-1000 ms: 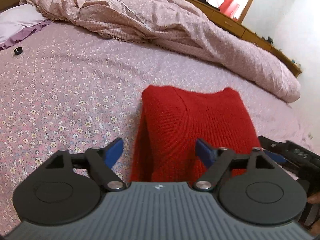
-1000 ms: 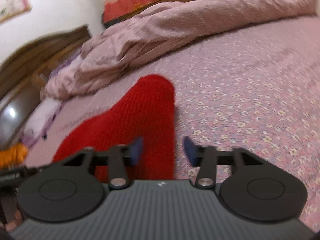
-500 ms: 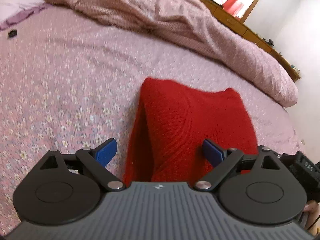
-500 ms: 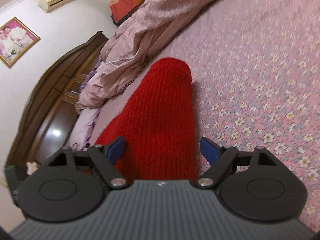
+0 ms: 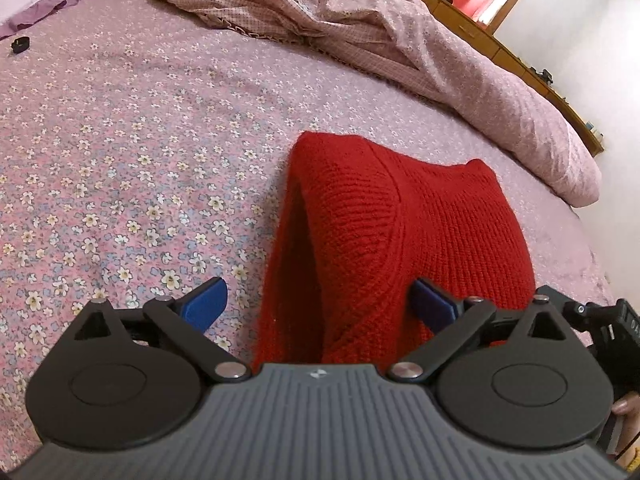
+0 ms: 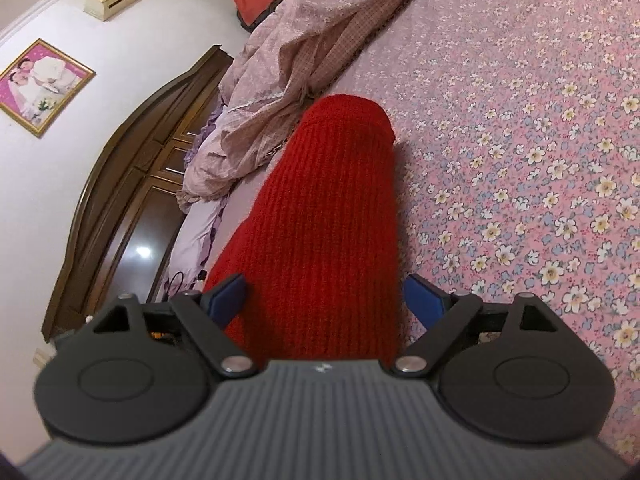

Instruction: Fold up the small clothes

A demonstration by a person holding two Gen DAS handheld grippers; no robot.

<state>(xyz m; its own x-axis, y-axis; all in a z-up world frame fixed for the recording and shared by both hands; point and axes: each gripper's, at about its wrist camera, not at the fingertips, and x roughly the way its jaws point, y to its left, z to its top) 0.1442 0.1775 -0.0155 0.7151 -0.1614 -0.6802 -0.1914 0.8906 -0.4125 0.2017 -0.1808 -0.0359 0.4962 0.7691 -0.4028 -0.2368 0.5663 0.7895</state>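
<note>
A red knitted garment [image 5: 400,240] lies folded over itself on the floral bedsheet [image 5: 120,140]; its near edge stands up in a loop between my left gripper's blue fingers. My left gripper [image 5: 320,304] is open, its jaws wide on either side of the garment's near edge. In the right wrist view the same red garment [image 6: 332,220] runs forward from between the fingers. My right gripper [image 6: 326,300] is open, its jaws wide on either side of the knit. Whether the pads touch the fabric is unclear.
A rumpled pink quilt [image 5: 360,32] lies across the far side of the bed. A small black object [image 5: 20,45] lies on the sheet at far left. A wooden headboard [image 6: 120,200] and pillows [image 6: 196,236] show at left in the right wrist view.
Both grippers have opened wider around the red garment. The right gripper has tilted so the headboard and wall come into view. The left gripper has come a little closer to the garment.
</note>
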